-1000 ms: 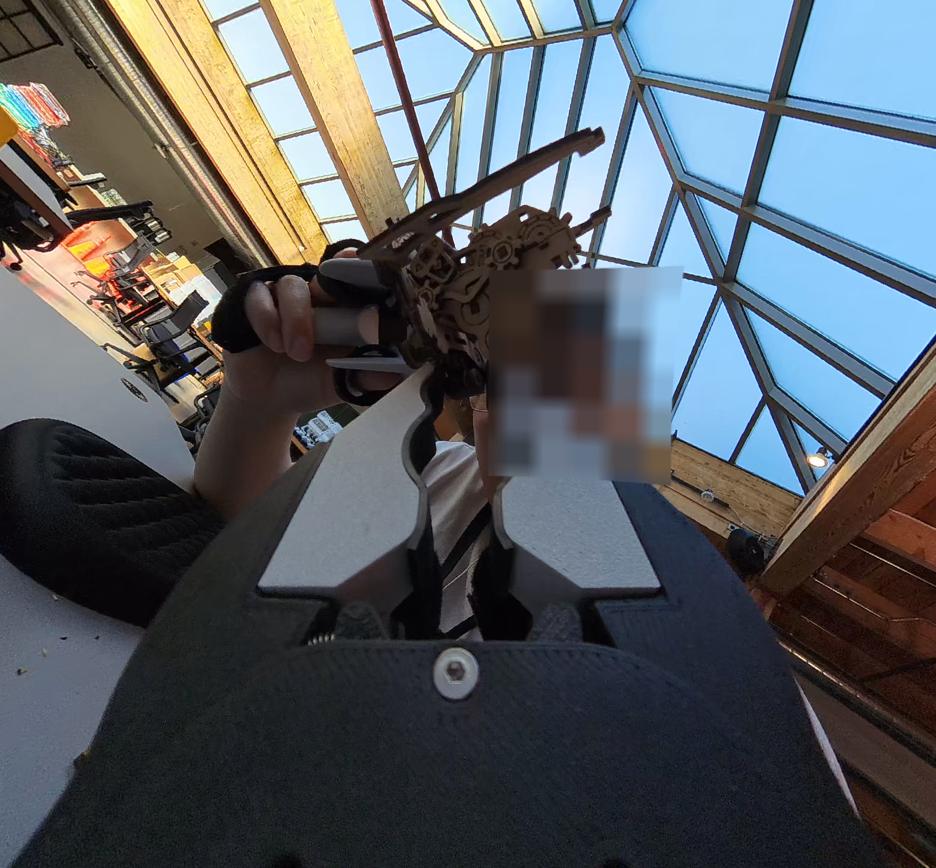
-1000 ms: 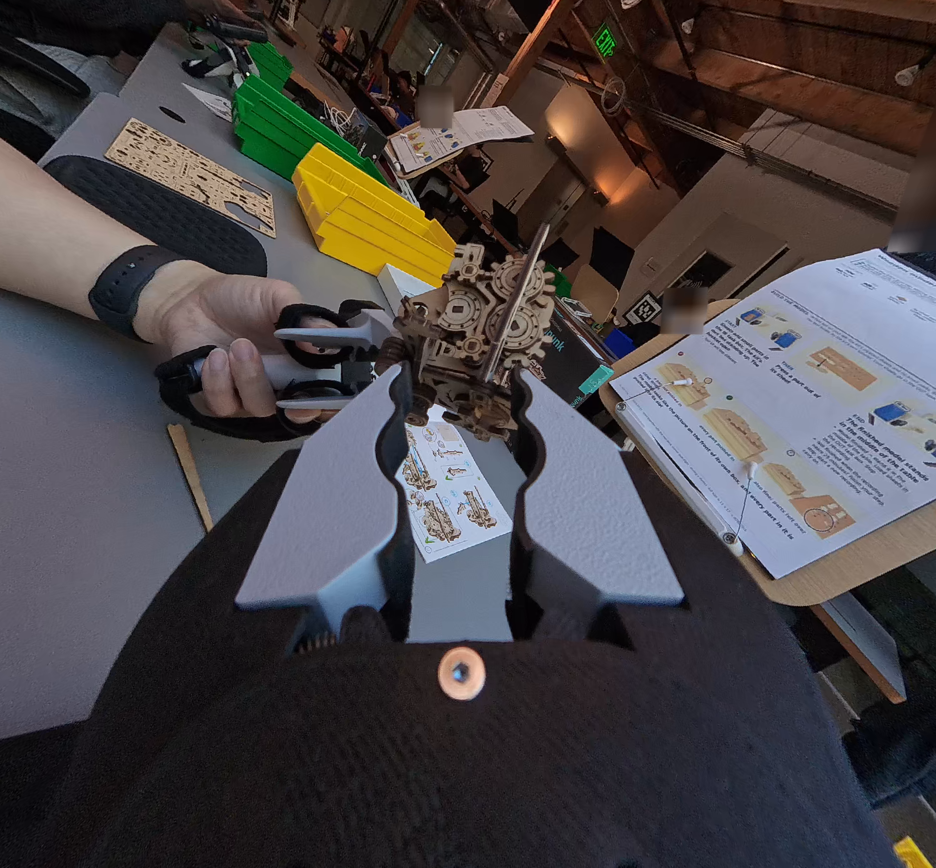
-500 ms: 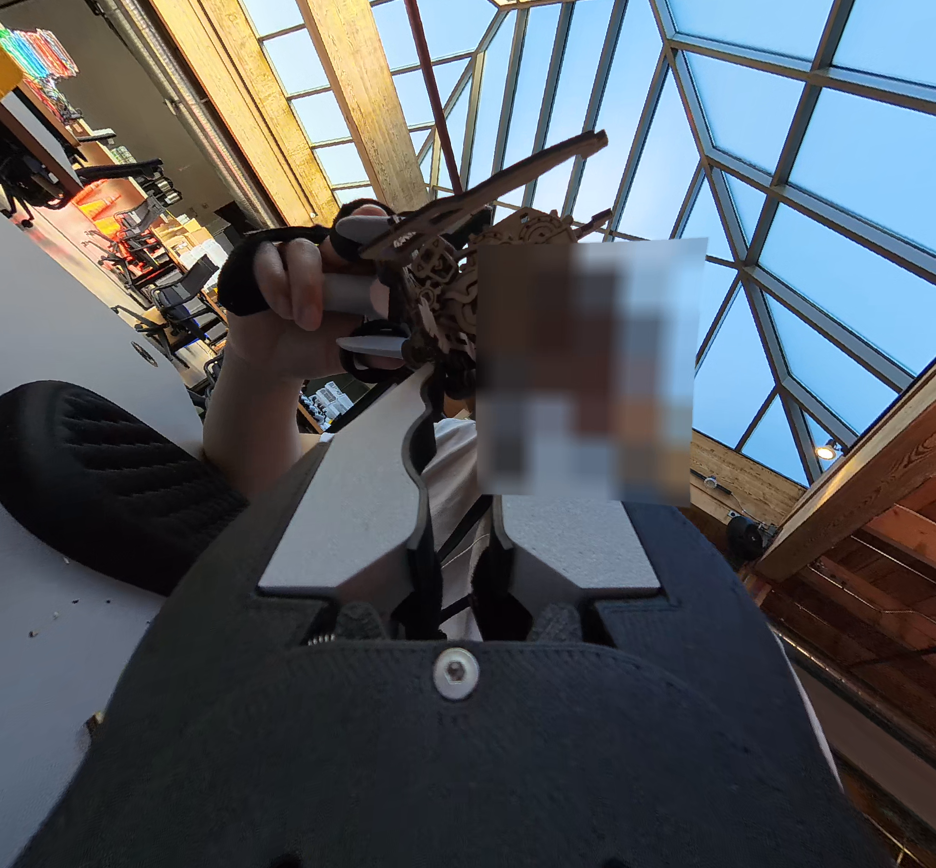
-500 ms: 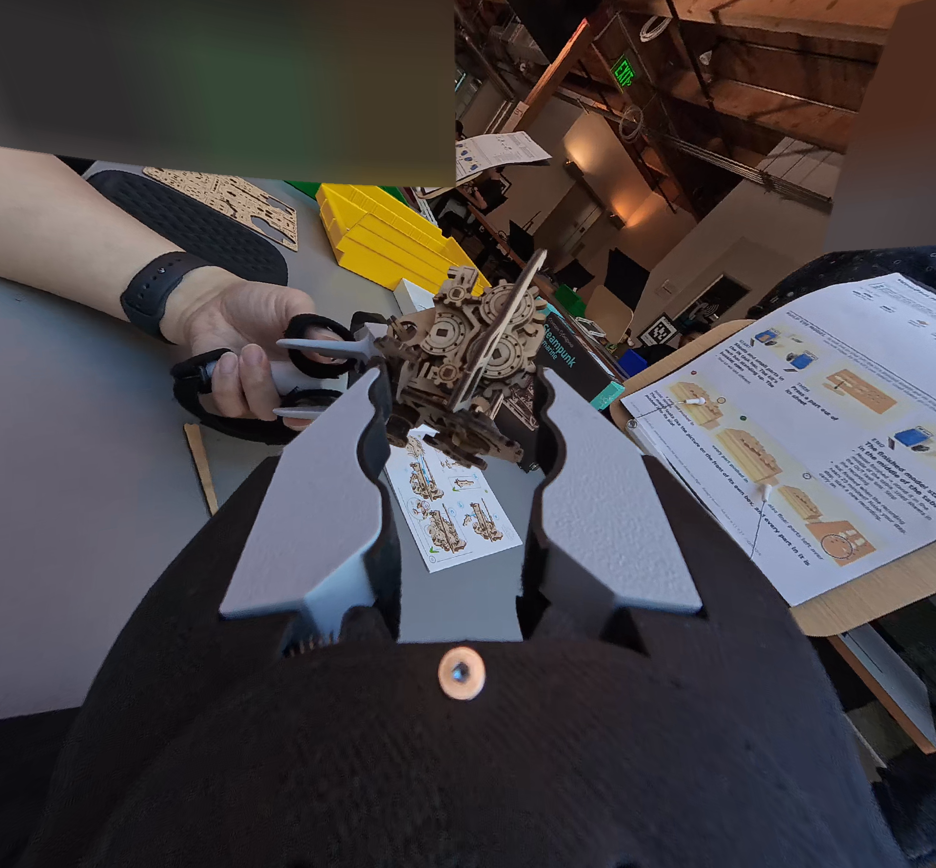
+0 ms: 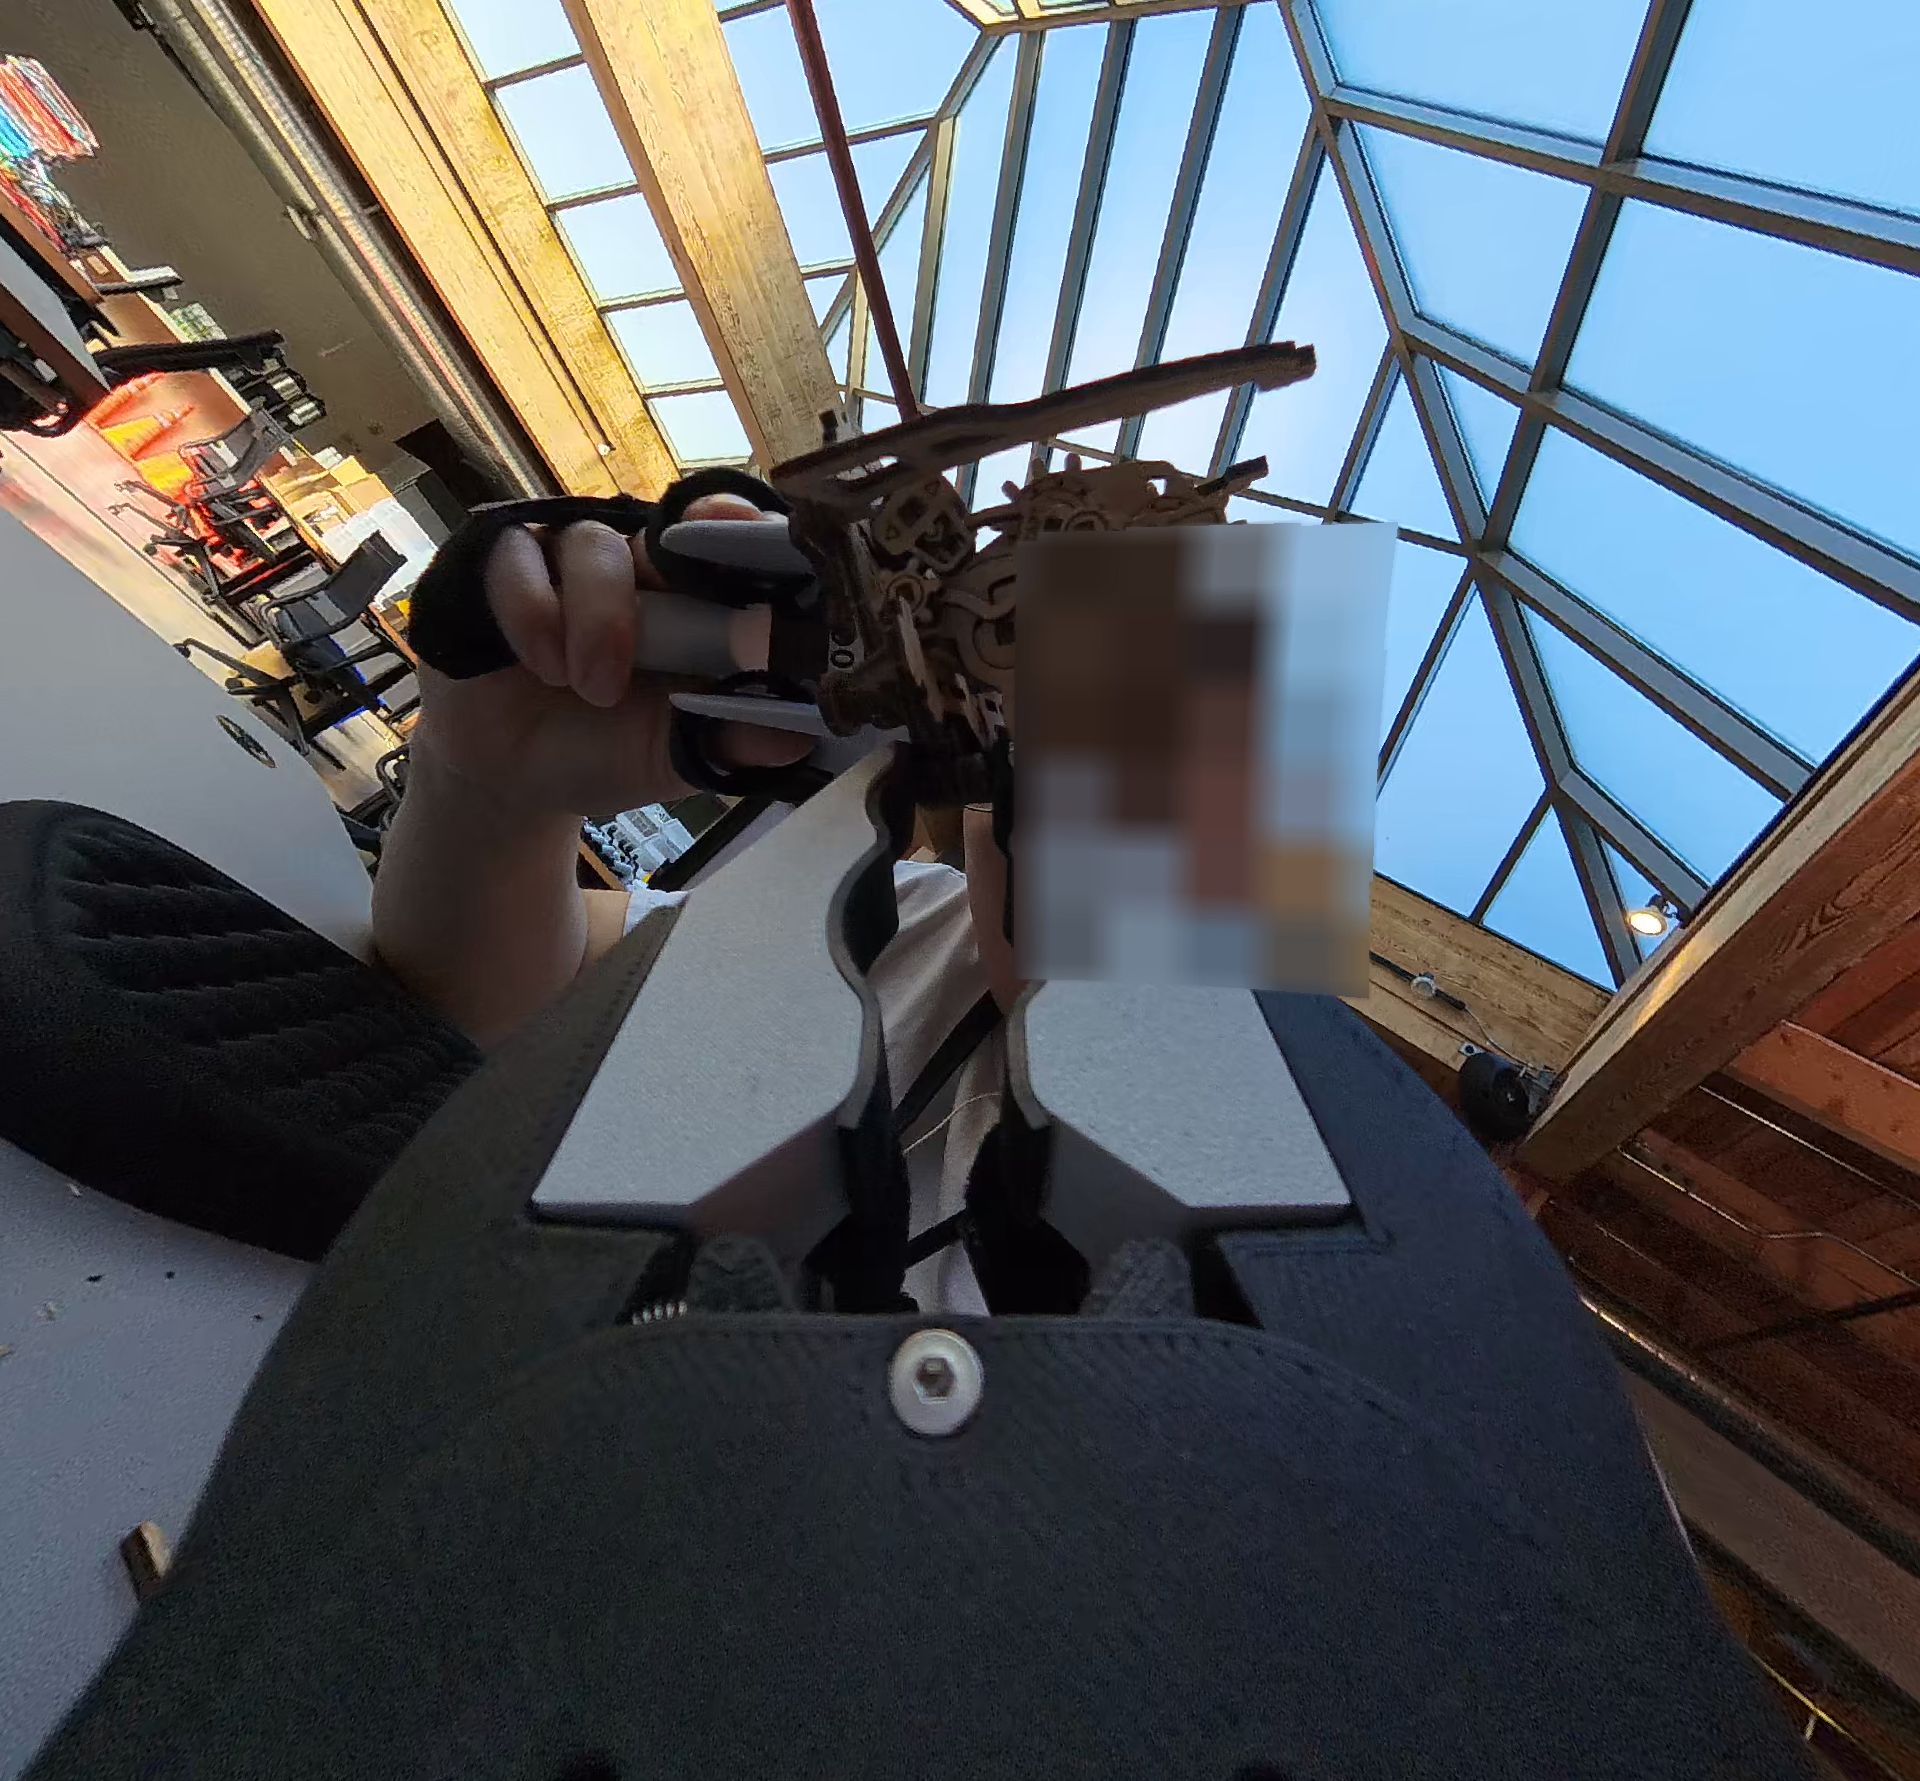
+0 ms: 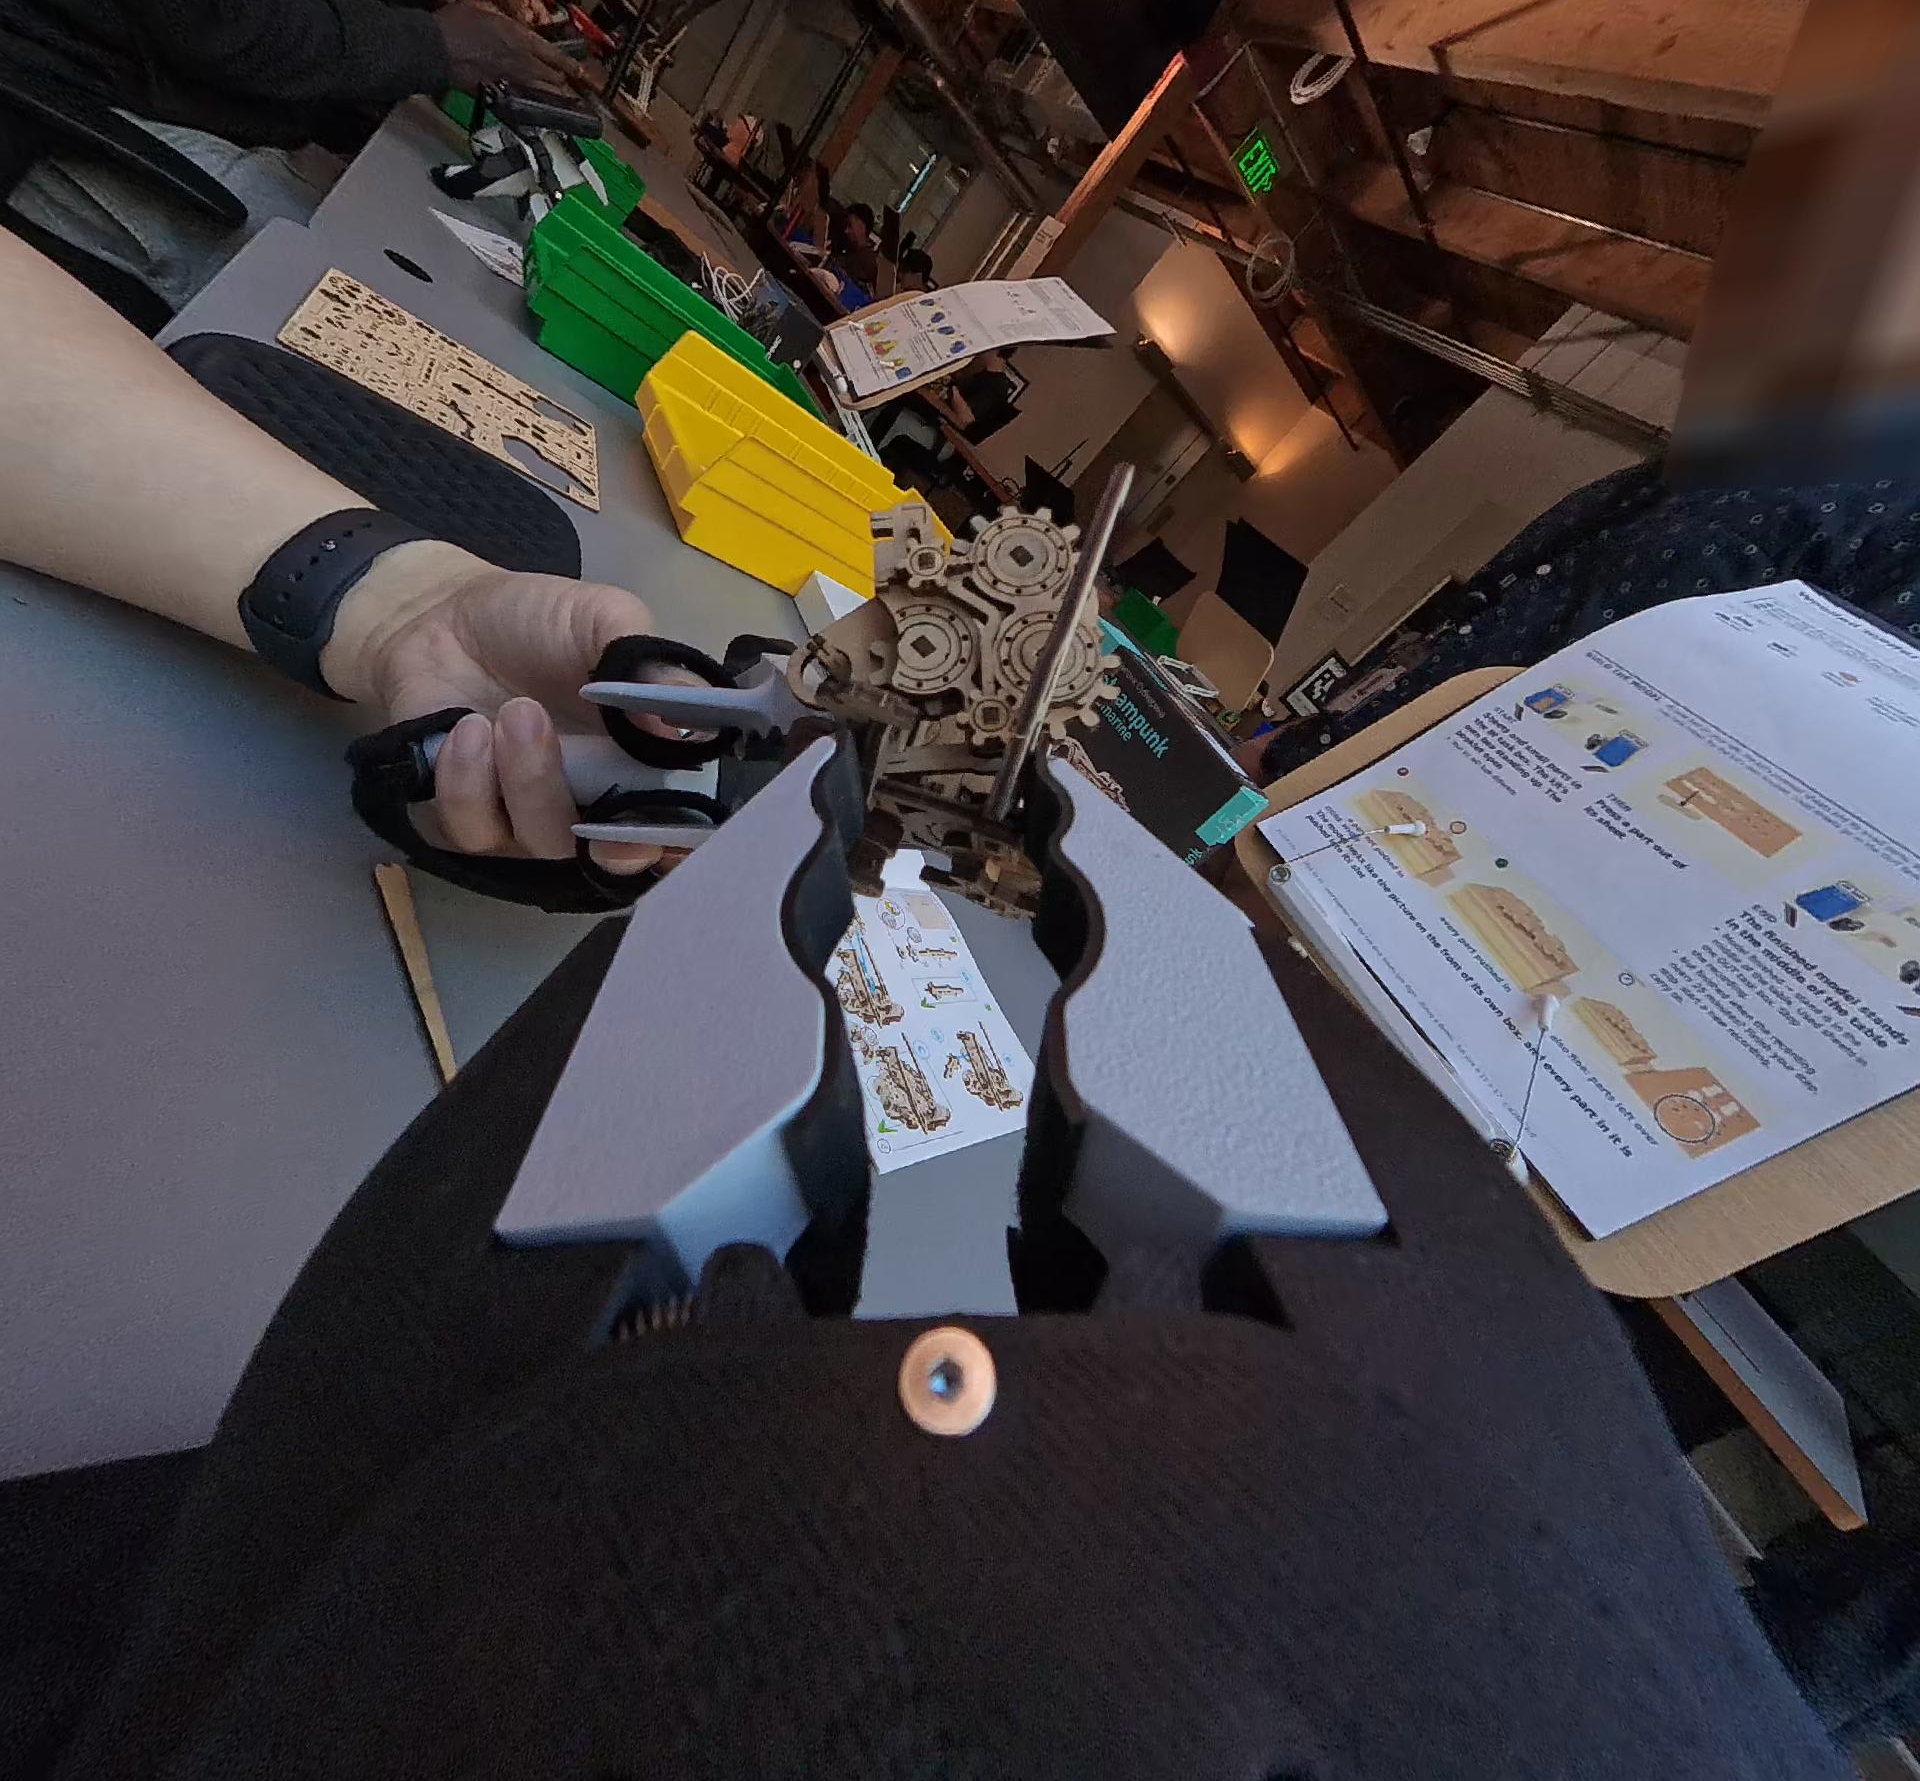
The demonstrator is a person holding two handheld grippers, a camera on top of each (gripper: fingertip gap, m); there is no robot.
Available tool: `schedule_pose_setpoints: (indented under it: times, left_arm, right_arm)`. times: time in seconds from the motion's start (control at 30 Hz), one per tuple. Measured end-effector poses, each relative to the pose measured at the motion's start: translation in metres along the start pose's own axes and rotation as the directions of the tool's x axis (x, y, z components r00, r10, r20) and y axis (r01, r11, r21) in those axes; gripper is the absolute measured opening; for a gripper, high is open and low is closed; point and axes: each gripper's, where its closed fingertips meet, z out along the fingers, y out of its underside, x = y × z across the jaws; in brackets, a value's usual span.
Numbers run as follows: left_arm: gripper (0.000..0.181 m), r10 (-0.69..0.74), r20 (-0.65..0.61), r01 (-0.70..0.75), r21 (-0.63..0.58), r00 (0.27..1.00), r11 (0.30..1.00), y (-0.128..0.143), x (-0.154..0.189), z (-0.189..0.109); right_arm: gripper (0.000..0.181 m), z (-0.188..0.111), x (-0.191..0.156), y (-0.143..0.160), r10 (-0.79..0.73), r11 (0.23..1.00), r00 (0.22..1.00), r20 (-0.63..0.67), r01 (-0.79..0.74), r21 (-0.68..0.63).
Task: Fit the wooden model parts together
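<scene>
Wooden gears and struts make up a small brown model (image 5: 935, 588), seen from below in the left wrist view against a glass skylight. The left tool (image 5: 940, 801) points upward with its two grey fingers fairly close together; the model sits just past their tips, and a mosaic patch hides one fingertip, so I cannot tell whether this tool grips it. Beyond the model, a hand (image 5: 540, 671) holds a scissor-style gripper whose prongs touch the model's side.

In the right wrist view, the same model (image 6: 966, 682) hangs above a grey desk (image 6: 156, 952). The right tool (image 6: 940, 796) has its fingers on either side of the model's lower part, seemingly clamped on it, with a thin flat wooden piece (image 6: 1060, 640) rising between the cogs. The other hand (image 6: 488, 682), wearing a dark wristband, steadies the model from the left with its gripper. An instruction sheet (image 6: 925, 1025) lies on the desk below, with yellow bins (image 6: 769, 474) and a wooden parts sheet (image 6: 436, 381) farther back.

Squeezing or twisting too hard could likely snap the thin strut or jam the cogs; a loose hold could drop the model onto the desk.
</scene>
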Motion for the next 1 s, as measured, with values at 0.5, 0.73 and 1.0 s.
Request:
schedule_pose_setpoints:
  times: [0.5, 0.73, 1.0]
  left_arm:
    - [0.012, -0.001, 0.011, 0.001, -0.016, 1.0, 1.0, -0.002, 0.004, -0.006]
    - [0.011, -0.083, 0.033, 0.086, -0.108, 0.996, 0.99, 0.018, -0.005, 0.0]
    - [0.013, -0.12, 0.038, 0.125, -0.156, 0.992, 0.98, 0.029, -0.01, 0.002]
  right_arm:
    - [0.075, -0.002, 0.002, -0.01, -0.034, 0.998, 0.999, 0.034, 0.031, 0.063]
    - [0.075, -0.006, -0.012, -0.01, -0.129, 0.989, 0.987, 0.096, 0.121, 0.087]
    - [0.059, -0.009, -0.024, -0.012, -0.123, 0.989, 0.977, 0.175, 0.105, 0.107]
